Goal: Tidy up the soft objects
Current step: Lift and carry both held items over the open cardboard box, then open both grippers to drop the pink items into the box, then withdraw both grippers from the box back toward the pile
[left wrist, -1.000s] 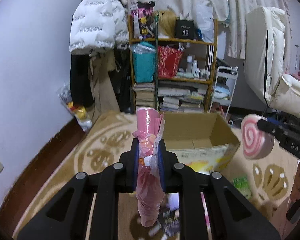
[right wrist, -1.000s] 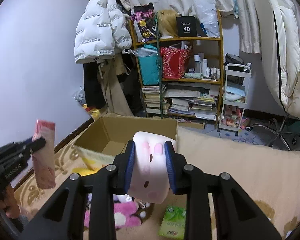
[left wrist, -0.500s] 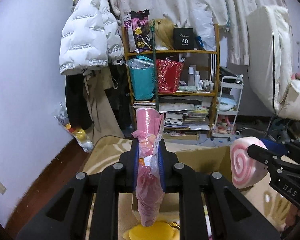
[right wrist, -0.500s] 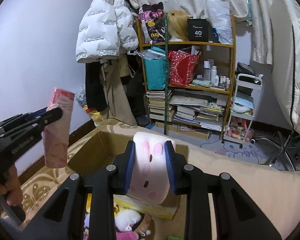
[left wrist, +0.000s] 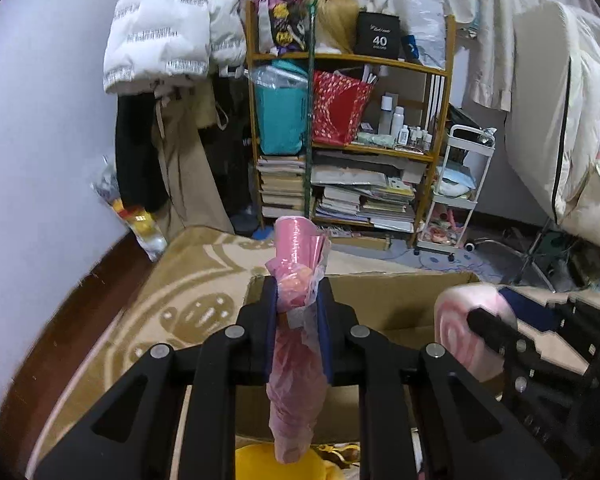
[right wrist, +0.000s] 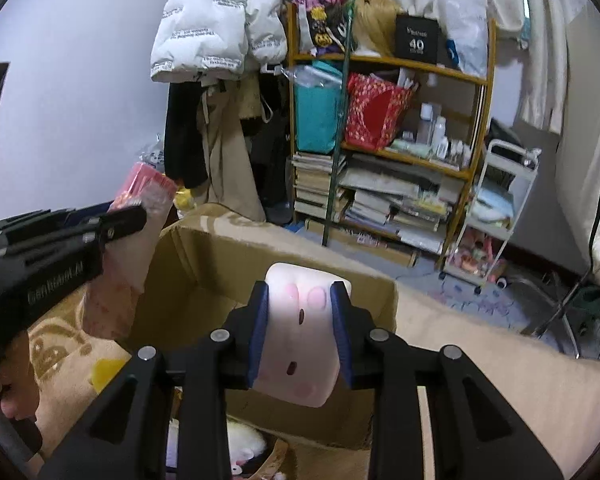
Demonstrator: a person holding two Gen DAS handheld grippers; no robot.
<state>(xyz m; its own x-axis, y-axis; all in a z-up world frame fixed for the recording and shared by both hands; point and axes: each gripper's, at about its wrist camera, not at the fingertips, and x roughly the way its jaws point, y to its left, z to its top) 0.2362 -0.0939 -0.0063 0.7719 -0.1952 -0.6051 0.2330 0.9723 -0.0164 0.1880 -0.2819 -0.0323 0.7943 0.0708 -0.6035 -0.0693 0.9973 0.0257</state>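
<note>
Left gripper [left wrist: 297, 312]: blue pads pinched tight on a long pink plastic-wrapped soft bundle [left wrist: 296, 380], long axis upright, top poking above the fingers, tail hanging below. Right gripper [right wrist: 299, 320]: clamped likewise on a white-and-pink squashy cushion with a small printed face [right wrist: 300, 336], swirl-patterned end visible from the left wrist view. Both loads carried in the air, nothing resting. Ahead and below, an open brown cardboard box [left wrist: 384, 300] on a beige patterned blanket [left wrist: 172, 300], mouth facing up, near wall just under both sets of fingers. Judged from this: drop-off in progress, box lying forward and down from each tool, left bundle over the box's left half, right cushion nearer its middle. Something yellow and soft [left wrist: 256, 464] low by the near edge, whether inside the box impossible to tell.
</note>
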